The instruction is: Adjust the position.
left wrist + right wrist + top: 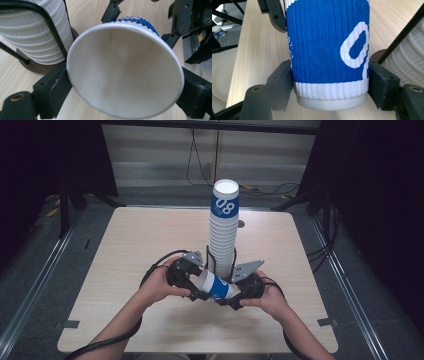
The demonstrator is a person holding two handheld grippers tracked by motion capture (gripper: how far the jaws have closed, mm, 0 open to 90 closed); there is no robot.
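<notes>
While both grippers' jaws clamp it, the cup point(212, 286) lies level, mouth toward the left gripper point(192, 282).

A light wooden table point(150, 235) with rounded corners stands on a grey floor point(35, 270). Metal rails point(30, 292) run along the floor on both sides. Behind is a pale wall point(165, 155) with dangling cables point(192, 165); dark curtains point(380, 180) flank it.

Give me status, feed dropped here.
Right gripper clamped on blue cup base. Left gripper at its rim. Cup stack close behind.
</notes>
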